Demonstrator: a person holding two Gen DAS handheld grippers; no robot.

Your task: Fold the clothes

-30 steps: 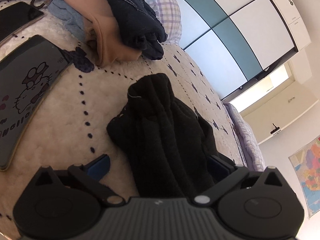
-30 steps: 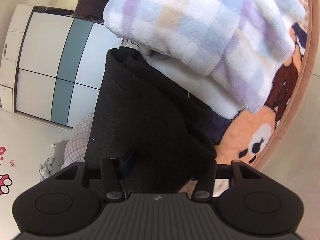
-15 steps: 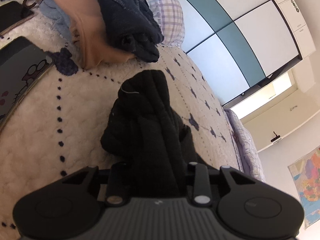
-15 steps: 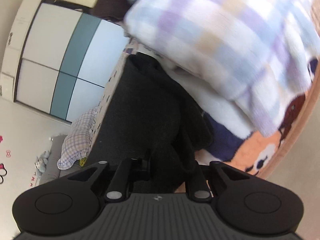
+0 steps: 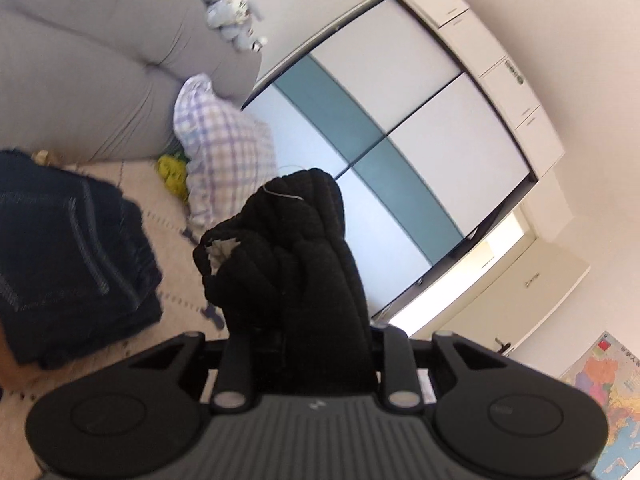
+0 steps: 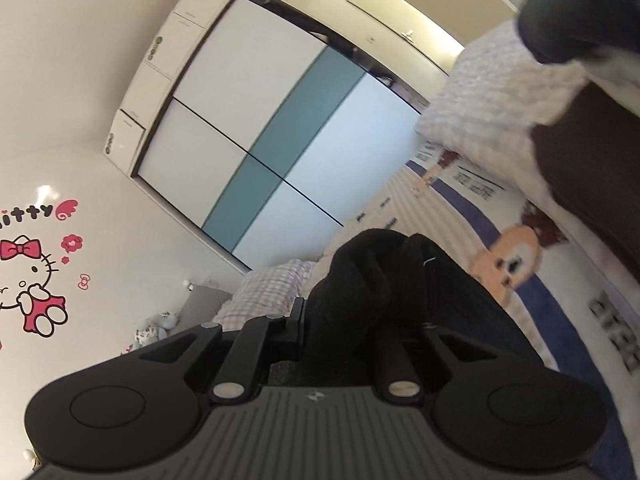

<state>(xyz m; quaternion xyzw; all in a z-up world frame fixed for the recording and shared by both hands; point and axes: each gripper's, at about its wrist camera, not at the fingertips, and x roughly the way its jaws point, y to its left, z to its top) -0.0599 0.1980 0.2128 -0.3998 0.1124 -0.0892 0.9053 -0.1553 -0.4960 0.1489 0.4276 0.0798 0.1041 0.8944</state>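
While both grippers point out across the room, the left gripper (image 5: pixel 300 344) has its jaws closing on a bunch of the black knit garment (image 5: pixel 296 256), held up off the bed (image 5: pixel 168 304) before the wardrobe (image 5: pixel 384 128). Over on the right, the right gripper (image 6: pixel 360 336) is clamped on the same black fabric, cartoon blanket (image 6: pixel 520 264) behind it.
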